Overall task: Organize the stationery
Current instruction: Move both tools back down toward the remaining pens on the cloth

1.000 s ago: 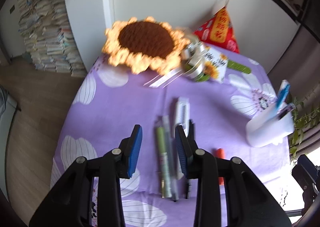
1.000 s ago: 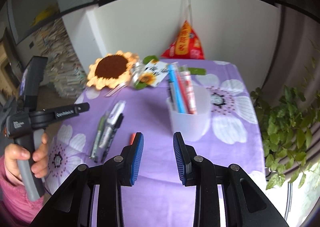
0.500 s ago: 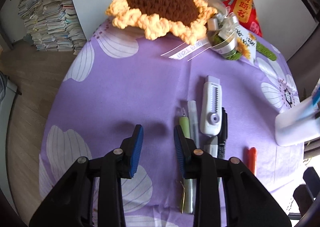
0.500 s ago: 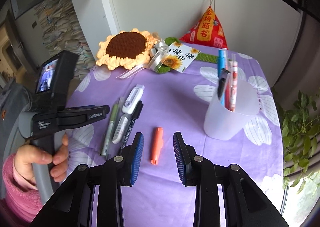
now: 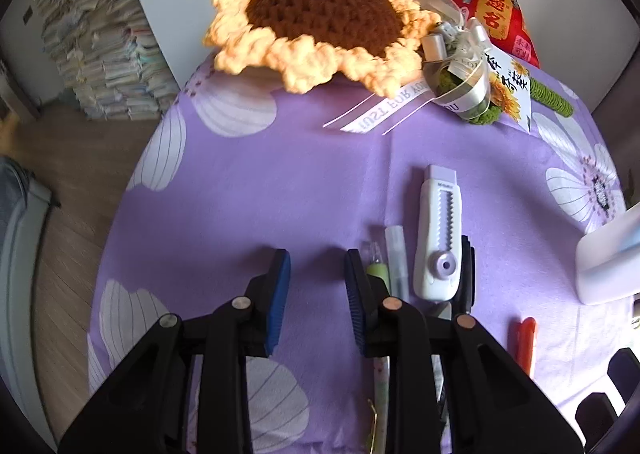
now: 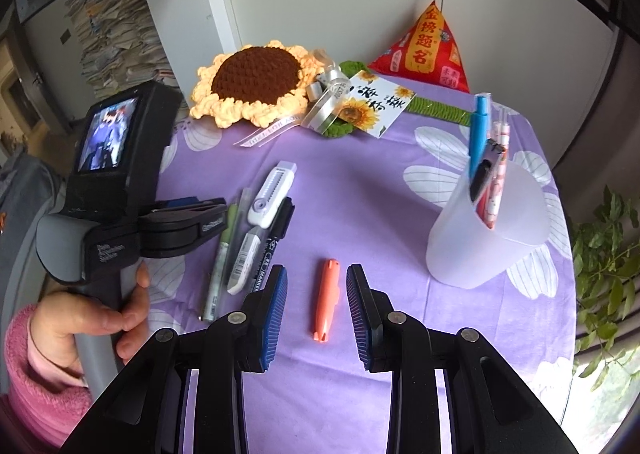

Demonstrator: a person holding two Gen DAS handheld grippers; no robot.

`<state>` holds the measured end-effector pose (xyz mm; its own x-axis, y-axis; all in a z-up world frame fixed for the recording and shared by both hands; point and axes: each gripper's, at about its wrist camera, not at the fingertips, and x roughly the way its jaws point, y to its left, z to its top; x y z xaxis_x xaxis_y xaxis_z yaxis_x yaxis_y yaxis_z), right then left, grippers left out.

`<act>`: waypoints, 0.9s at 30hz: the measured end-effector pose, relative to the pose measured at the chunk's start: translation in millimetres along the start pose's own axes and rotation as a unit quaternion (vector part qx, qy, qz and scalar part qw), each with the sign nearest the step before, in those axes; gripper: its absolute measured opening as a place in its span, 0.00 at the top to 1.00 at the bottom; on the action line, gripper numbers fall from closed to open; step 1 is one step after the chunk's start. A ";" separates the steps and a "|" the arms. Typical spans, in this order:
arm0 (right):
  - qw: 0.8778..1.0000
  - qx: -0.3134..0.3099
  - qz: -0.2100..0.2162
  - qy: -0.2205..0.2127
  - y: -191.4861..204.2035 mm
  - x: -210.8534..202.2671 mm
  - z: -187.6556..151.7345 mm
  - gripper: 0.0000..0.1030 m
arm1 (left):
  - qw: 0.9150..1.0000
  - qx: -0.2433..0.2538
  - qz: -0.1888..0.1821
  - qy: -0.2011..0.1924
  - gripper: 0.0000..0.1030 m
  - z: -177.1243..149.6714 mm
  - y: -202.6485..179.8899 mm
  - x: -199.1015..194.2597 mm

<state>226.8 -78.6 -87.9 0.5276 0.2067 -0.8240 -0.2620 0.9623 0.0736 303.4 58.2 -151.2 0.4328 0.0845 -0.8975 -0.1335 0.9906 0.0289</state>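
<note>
Both grippers hover part-open and empty over the purple tablecloth (image 6: 360, 190).
Left gripper (image 5: 318, 274), jaws just narrowing, sits beside the green pen (image 5: 378, 270); only the right wrist view shows the right gripper (image 6: 316, 294) straddling the orange pen (image 6: 326, 300), untouched.

Each camera is fixed behind a gripper and is aimed steeply down, close above the purple tablecloth (image 5: 280, 182). The left view is set nearer the table's left edge. The white cutter (image 5: 438, 230) (image 6: 272, 192) and the crochet sunflower (image 5: 320, 18) (image 6: 256, 78) are seen in both views.
</note>
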 end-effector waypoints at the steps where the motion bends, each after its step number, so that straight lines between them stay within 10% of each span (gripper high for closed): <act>1: 1.000 -0.001 0.000 0.001 0.6 0.5 0.1 0.70 | 1.000 0.007 0.007 -0.004 0.75 -0.1 -2.4 0.0; 9: 1.000 0.006 -0.004 -0.002 -4.5 -2.5 0.9 0.70 | 1.000 -0.014 0.013 0.012 0.85 -2.2 23.9 -0.4; 15: 1.000 0.012 0.020 0.006 -1.8 5.7 4.8 0.70 | 0.984 -0.089 -0.146 0.059 0.84 3.4 53.1 1.6; 27: 0.998 0.037 0.044 0.028 -0.7 23.7 12.2 0.70 | 0.986 -0.073 -0.139 0.063 0.75 1.2 31.9 0.0</act>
<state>249.4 -72.2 -100.6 0.4580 0.2828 -0.8427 -0.2444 0.9516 0.1866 300.2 89.9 -149.8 0.3571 -0.2118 -0.9097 -0.1554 0.9469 -0.2815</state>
